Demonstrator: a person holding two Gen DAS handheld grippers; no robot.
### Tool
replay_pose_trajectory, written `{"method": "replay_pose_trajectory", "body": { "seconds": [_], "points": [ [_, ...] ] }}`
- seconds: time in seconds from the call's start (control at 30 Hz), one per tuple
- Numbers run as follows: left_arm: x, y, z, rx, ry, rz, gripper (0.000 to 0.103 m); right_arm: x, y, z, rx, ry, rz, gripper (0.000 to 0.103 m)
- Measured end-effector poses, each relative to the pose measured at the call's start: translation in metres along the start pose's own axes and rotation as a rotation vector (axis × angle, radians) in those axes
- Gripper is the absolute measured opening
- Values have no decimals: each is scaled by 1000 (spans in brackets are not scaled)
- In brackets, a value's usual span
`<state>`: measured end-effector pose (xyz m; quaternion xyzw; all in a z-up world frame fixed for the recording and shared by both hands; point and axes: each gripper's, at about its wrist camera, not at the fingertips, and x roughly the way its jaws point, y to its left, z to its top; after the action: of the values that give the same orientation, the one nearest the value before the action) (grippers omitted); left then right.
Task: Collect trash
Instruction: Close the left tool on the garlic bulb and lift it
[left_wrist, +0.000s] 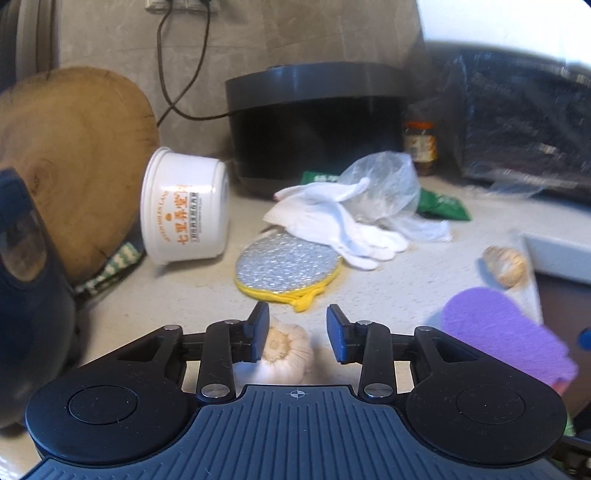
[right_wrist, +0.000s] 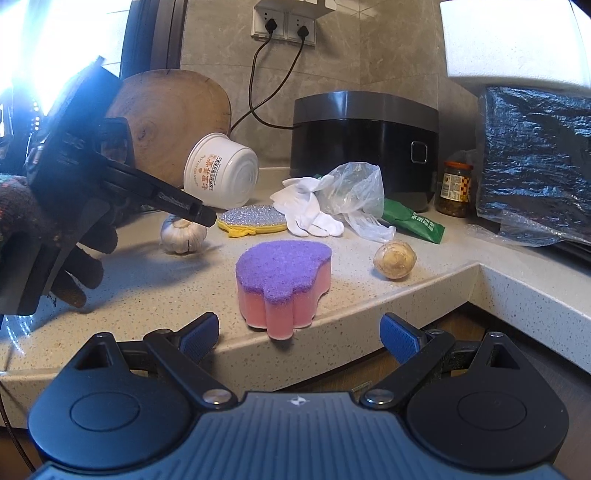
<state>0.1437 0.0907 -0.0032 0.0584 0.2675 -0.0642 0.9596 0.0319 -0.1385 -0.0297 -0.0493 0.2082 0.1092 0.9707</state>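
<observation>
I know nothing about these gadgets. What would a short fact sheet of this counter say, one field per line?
Surface: speckled countertop
Left hand-held gripper: open, garlic bulb just beyond its fingers, not gripped
Right hand-held gripper: open, empty, at the counter edge
Nearest item: purple-topped pink sponge
Possible trash: clear plastic bag, green packet, tipped white tub
Behind: black cooker

Left wrist view sits low over the countertop (left_wrist: 369, 280), tilted down, close on a garlic bulb (left_wrist: 284, 350). Right wrist view stands back off the counter edge, facing the wall. Both share the white tub (right_wrist: 221, 173) (lying on its side), gloves (left_wrist: 340, 221) and black cooker (right_wrist: 365, 147).
</observation>
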Motion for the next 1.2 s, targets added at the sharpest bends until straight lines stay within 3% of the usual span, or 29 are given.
{"method": "replay_pose_trajectory", "body": {
  "seconds": [0.13, 0.3, 0.43, 0.57, 0.77, 1.0, 1.2],
  "points": [
    [-13, 31, 7, -184, -49, 14, 37, -4, -2, -2, 5, -9, 0, 95],
    [6, 66, 8, -387, 54, 16, 34, 0, -7, -3, 31, 5, 13, 95],
    [15, 58, 1, -341, 58, 32, 46, -1, -9, -4, 33, 4, 8, 95],
    [16, 43, 4, -264, 72, 57, 47, -1, -12, -5, 43, 7, 6, 95],
    [17, 19, 0, -118, 111, 6, 49, -2, -12, -7, 47, 7, 5, 95],
    [21, 21, -6, -122, 129, 2, 56, -4, -15, -9, 47, 11, 5, 95],
    [9, 11, -11, -51, 137, 16, 56, -4, -17, -11, 50, 18, 3, 95]
  ]
}}
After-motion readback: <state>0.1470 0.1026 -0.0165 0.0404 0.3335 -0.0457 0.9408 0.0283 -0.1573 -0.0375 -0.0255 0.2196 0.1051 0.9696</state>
